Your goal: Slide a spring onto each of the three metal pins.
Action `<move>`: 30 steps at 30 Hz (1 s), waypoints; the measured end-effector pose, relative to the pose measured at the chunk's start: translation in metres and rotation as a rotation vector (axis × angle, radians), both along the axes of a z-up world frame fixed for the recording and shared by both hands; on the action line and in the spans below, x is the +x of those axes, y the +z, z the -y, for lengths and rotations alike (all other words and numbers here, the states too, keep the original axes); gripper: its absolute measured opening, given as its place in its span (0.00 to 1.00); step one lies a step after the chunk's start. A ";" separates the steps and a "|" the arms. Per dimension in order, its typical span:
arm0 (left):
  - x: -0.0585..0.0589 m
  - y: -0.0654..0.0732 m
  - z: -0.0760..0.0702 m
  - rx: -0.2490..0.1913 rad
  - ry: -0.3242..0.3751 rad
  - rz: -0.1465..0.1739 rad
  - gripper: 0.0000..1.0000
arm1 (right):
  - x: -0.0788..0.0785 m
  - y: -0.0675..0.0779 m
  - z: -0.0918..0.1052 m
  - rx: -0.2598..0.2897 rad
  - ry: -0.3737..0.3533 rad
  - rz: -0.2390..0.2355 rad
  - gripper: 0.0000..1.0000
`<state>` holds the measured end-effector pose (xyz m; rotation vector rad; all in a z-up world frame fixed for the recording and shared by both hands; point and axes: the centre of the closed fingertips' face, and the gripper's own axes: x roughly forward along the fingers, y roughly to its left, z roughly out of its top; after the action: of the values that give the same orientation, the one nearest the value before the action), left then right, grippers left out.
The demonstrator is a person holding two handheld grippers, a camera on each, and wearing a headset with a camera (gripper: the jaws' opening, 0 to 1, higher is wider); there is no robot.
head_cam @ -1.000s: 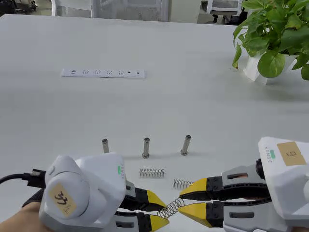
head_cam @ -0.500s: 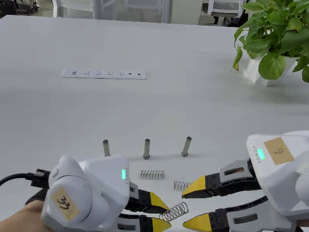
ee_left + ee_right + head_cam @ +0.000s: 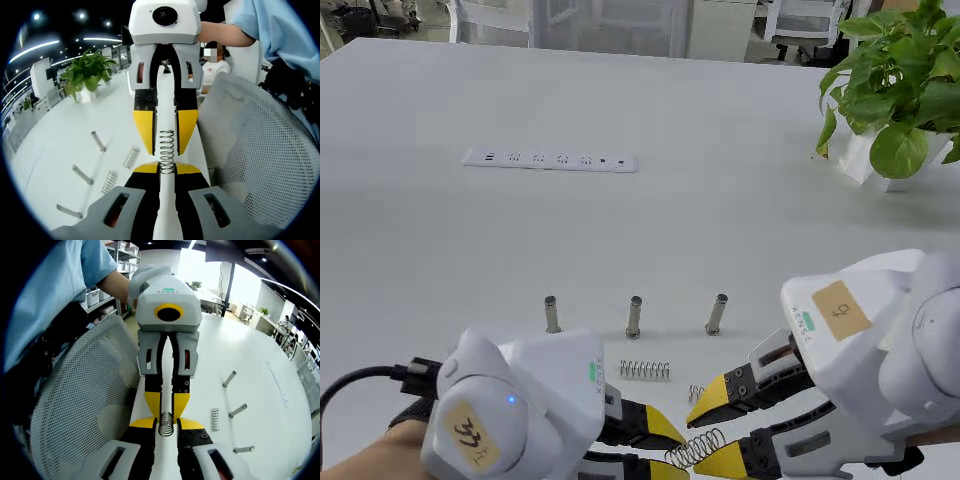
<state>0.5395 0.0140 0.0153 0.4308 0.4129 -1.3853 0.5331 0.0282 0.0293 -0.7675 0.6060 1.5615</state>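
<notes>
Three metal pins [image 3: 552,313] [image 3: 635,316] [image 3: 717,313] stand in a row on the white table [image 3: 440,240]. My left gripper [image 3: 672,450] [image 3: 160,168] is shut on one end of a spring [image 3: 698,448] [image 3: 166,145], held in the air near the table's front edge. My right gripper [image 3: 708,432] [image 3: 167,424] faces it, open, with one yellow jaw on each side of the spring's free end [image 3: 166,424]. Two loose springs [image 3: 645,369] [image 3: 696,392] lie flat on the table just in front of the pins. The pins carry nothing.
A white power strip [image 3: 550,159] lies further back on the left. A potted plant [image 3: 900,90] stands at the back right. A mesh chair back [image 3: 260,165] and a person's light blue sleeve [image 3: 55,275] sit behind the grippers.
My right gripper was shut on the spring's end a second ago; it has opened and now straddles the spring. My left gripper has kept hold of the spring.
</notes>
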 end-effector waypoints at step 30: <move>0.005 0.002 0.001 -0.030 0.057 0.000 0.06 | 0.001 -0.005 -0.001 -0.051 0.077 0.014 0.07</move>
<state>0.5445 0.0128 0.0173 0.3916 0.4016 -1.3344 0.5342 0.0292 0.0244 -0.8483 0.6147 1.6145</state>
